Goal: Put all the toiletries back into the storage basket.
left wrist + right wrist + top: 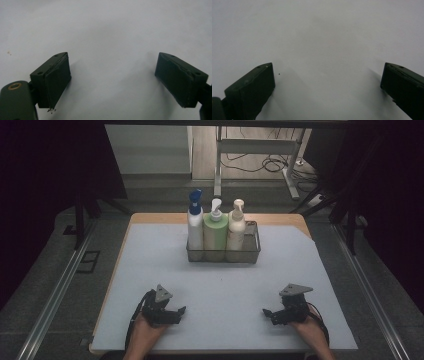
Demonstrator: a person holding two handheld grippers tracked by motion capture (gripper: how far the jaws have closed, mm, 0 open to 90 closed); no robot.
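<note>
Black left gripper [172, 312] and right gripper [274, 314]: near worktop's front edge, jaws apart, empty. Wire basket [253, 254] near rear edge, hiding the lower parts of three pump bottles [216, 232].

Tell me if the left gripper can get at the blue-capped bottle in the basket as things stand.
Probably yes. The left gripper rests open at the near edge, the grey mat between looks bare, and the blue-capped bottle stands at the wire basket's left end.

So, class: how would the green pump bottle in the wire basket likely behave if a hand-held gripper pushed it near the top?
The green pump bottle stands tall and narrow, so it may tip. The neighbouring bottles and the wire basket would probably steady it.
</note>
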